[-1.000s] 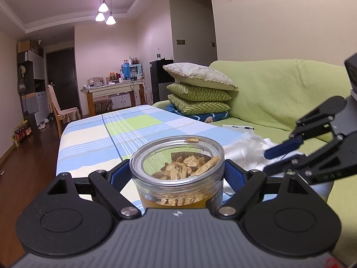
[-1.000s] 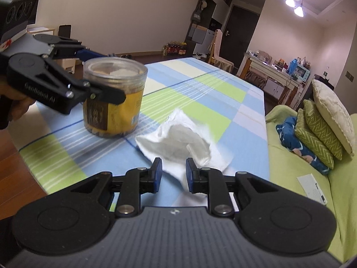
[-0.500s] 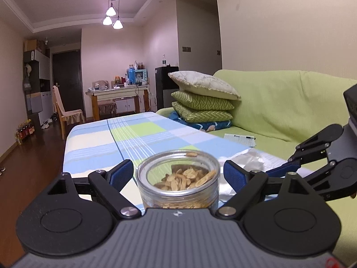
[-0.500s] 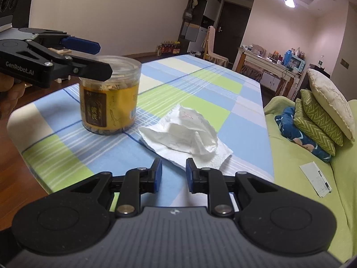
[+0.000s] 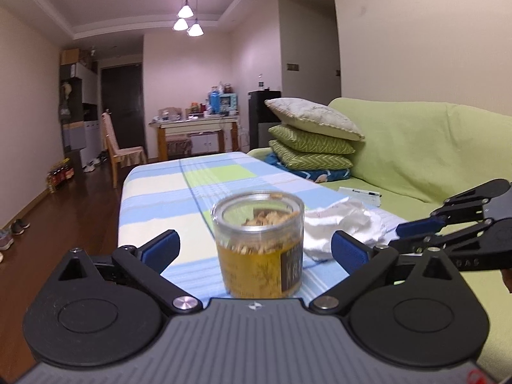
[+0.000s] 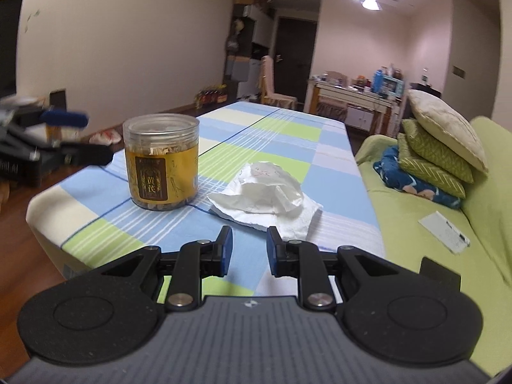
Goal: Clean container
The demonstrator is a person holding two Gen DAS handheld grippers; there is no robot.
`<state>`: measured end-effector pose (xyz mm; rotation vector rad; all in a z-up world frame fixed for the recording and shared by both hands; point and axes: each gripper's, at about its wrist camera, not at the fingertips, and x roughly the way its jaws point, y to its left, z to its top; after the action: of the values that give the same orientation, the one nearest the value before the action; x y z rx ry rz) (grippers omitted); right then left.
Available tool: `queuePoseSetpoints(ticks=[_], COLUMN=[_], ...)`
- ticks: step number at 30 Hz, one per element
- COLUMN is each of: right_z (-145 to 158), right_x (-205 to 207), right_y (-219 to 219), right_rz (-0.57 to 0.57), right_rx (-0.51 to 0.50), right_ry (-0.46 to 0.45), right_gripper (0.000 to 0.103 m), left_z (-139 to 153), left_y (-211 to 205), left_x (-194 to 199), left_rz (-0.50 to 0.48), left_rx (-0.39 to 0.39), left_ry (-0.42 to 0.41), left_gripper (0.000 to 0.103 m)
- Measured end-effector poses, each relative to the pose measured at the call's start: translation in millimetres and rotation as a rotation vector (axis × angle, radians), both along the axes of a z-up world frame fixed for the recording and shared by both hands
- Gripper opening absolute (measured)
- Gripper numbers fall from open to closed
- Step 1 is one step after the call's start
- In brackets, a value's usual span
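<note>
The clear plastic jar (image 6: 161,162) stands upright near the corner of the bench (image 6: 288,140), which is spread with a blue, green and white checked cloth. It is lidded and packed with pale dried slices behind a yellow label. A crumpled white paper towel (image 6: 265,196) lies just beside it, not touching.

The jar looks light and stiff, with smooth walls that could slip. The straight wall below the lid ridge looks the safest place to take hold. The towel is soft and will bunch up, so pinching a raised fold seems best (a flat edge would be harder to catch).

The left hand-held gripper (image 5: 254,249) points slightly downward at the jar. Its jaws have just been opening and now stand wide, with the jar between them but untouched. The right hand-held gripper (image 6: 248,249) tilts down toward the near edge of the towel, its blue pads (image 6: 228,249) a narrow gap apart and pinching nothing.
</note>
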<state>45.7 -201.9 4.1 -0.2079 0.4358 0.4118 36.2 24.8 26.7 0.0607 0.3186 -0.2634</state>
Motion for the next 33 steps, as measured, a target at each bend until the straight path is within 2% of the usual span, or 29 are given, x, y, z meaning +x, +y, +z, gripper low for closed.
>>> queuePoseSetpoints(ticks=[6, 10, 14, 19, 26, 33], right_z=[-4.5, -10.9, -17.8, -20.5, -21.9, -13.6], right_x=[-16.4, -25.3, -31.7, -41.3, -46.6, -57.3], right_y=[-7.1, -11.3, -12.5, -16.9, -22.3, -19.0], right_rz=[-0.064, -0.126, -0.164, -0.212, -0.260, -0.267], right_rx=[0.071, 0.109, 0.104, 0.113, 0.159, 0.136], right_ry=[0.014, 0.031, 0.048, 0.047, 0.077, 0.045], right_gripper=[0.018, 0.018, 0.018, 0.018, 0.018, 0.018], left_z=[-9.5, -16.7, -30.9, -40.5, -42.1, -41.3], left_y=[-8.2, -18.4, -25.7, -31.3, -34.3, -30.9], left_x=[-14.9, -24.9, -31.2, -36.9, -40.3, -44.4], left_rz=[0.017, 0.064, 0.090, 0.130, 0.153, 0.189], left_rx=[-0.001, -0.004, -0.007, -0.001, 0.007, -0.011], left_ry=[0.031, 0.054, 0.097, 0.113, 0.135, 0.144], left_gripper=[0.102, 0.102, 0.102, 0.102, 0.102, 0.102])
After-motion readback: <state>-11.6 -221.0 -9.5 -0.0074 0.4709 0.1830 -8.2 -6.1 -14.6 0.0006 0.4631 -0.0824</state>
